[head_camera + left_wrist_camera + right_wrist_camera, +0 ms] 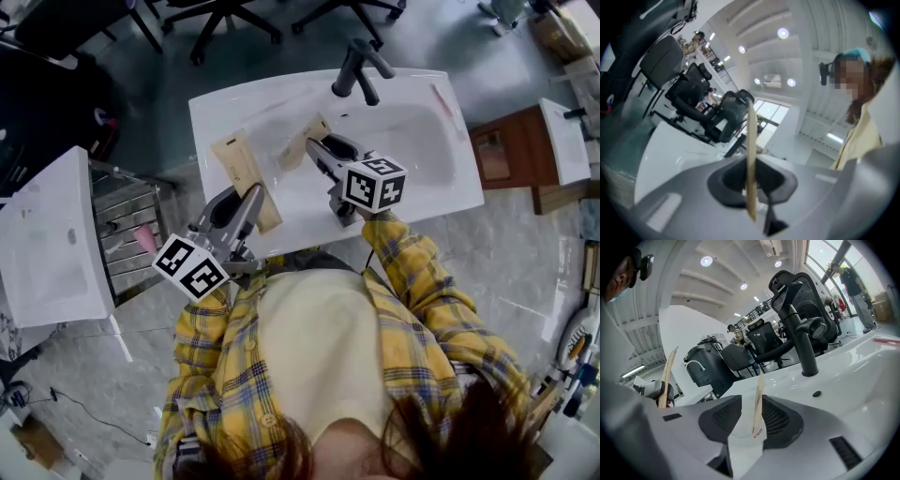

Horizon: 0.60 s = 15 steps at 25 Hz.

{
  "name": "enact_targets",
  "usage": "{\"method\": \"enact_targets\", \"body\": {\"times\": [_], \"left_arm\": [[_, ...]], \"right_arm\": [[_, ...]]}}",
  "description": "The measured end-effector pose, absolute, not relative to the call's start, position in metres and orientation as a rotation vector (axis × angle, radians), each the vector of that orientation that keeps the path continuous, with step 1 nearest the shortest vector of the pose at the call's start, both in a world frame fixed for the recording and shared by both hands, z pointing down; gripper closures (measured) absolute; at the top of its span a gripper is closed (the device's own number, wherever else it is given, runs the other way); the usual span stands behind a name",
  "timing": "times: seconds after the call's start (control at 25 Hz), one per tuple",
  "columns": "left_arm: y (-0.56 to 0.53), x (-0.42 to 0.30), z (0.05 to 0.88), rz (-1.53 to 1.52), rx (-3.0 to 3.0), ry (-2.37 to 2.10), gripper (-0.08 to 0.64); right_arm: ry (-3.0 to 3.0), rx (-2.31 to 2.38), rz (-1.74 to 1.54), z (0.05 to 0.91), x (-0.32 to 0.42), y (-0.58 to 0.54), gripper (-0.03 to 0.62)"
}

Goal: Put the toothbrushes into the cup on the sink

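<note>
Sleeves (427, 281) of yellow plaid reach forward from the person at the bottom of the head view, each hand carrying a gripper with a black-and-white marker cube. The left gripper (253, 193) (751, 180) has its jaws pressed together on a flat tan backing card (242, 173) (751, 140), which its own view shows edge-on and upright between the pads. The card reaches from the near edge of the sink (422, 141) out over the basin. Just beside it, a little farther in, the right gripper (313, 143) (750, 420) pinches a second, smaller tan card piece (307, 139) (758, 408) with clear plastic clinging to it. Its jaws stand slightly apart, the card lies against one pad and the plastic bulges toward the other. The two cards lie close together above the white basin, and whether they touch cannot be told. Whether a toothbrush sits inside either piece cannot be made out. Farther right, a pink toothbrush (444, 101) lies flat on the sink's rim, well apart from both grippers. At the back of the sink stands the black faucet (356, 67) (801, 343). Beyond it, black office chairs (220, 19) stand on the grey floor.
</note>
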<state>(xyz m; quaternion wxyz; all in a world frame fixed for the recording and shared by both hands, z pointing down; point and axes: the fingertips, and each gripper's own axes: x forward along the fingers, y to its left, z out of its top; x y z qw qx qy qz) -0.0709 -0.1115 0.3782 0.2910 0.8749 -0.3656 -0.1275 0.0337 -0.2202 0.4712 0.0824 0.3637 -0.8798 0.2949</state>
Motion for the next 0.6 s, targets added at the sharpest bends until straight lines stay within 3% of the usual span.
{"method": "enact_targets", "body": {"times": [0.6], "left_arm": [[-0.118,-0.056,0.385,-0.297,2.344,-0.866,0.529]], "right_arm": [[-2.634,1.064,0.897,0.446,0.051,-0.189,0.494]]}}
